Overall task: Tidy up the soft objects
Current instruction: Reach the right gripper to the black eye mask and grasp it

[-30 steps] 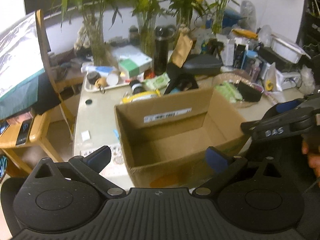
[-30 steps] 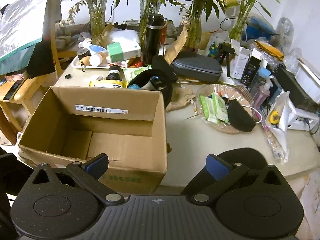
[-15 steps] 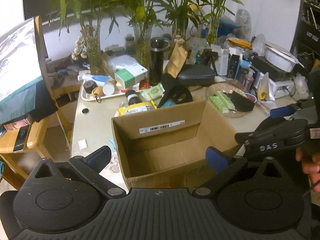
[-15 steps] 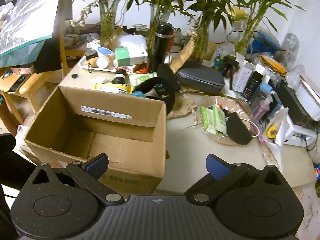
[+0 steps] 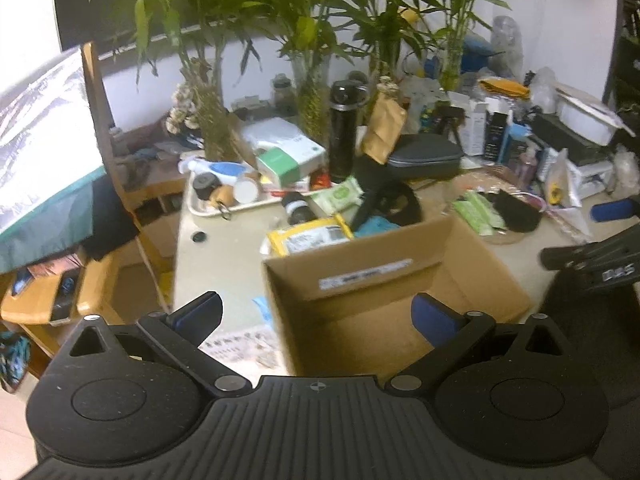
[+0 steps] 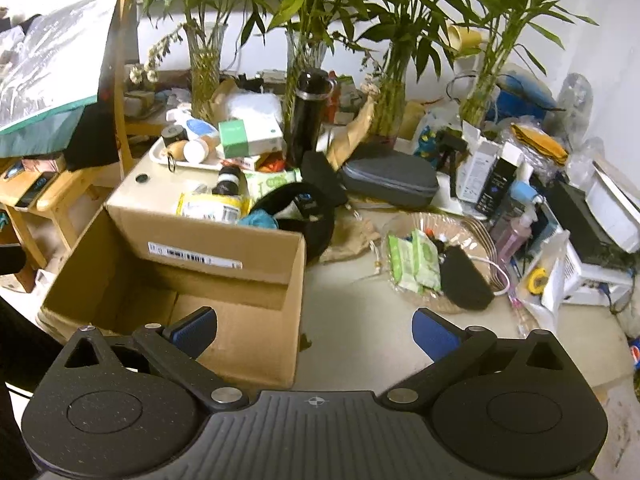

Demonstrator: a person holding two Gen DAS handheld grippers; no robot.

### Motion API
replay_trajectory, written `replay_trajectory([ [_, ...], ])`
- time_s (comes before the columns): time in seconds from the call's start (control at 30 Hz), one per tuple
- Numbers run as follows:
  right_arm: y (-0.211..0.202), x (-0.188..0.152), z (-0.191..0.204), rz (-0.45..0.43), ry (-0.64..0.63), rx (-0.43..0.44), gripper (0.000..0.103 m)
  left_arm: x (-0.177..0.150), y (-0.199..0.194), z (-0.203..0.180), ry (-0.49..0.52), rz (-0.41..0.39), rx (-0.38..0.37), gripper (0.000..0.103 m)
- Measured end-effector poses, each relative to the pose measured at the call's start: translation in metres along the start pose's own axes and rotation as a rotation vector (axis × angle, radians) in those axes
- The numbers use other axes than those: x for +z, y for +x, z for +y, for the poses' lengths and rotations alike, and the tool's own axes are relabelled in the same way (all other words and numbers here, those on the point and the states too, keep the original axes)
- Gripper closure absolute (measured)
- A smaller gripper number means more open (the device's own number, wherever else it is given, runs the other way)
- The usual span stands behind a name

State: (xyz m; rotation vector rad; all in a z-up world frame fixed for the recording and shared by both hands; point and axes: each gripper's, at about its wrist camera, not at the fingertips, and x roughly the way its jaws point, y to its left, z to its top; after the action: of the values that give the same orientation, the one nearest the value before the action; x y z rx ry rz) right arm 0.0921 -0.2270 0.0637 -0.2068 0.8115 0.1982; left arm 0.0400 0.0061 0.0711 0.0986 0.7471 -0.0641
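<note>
Both tools pulled back; cardboard box (image 6: 192, 280) near, black bottle (image 6: 308, 116) beyond.

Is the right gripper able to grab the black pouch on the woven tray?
Probably yes. The right gripper is open and empty, and the black pouch lies on top of the woven tray, uncovered, with bare table between.

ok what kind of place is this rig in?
Likely a home or small-office desk, not a lab: a cluttered table with an open cardboard box, bamboo in glass vases, a black flask and a dish of wipe packs.
</note>
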Motion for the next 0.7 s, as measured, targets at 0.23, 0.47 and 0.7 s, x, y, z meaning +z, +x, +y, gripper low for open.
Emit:
replay_trajectory([
  [0.23, 0.014, 0.012, -0.016, -0.015, 0.020, 0.060, 0.000, 0.009, 0.007, 0.022, -0.045, -0.028, 0.017, 0.000],
  [0.47, 0.035, 0.020, -0.026, 0.009, 0.025, 0.084, 0.000, 0.017, 0.019, 0.035, -0.023, -0.042, -0.005, 0.000],
  [0.7, 0.054, 0.028, -0.036, 0.000, 0.040, 0.146, 0.000, 0.021, 0.044, 0.046, -0.028, -0.042, -0.006, 0.000],
])
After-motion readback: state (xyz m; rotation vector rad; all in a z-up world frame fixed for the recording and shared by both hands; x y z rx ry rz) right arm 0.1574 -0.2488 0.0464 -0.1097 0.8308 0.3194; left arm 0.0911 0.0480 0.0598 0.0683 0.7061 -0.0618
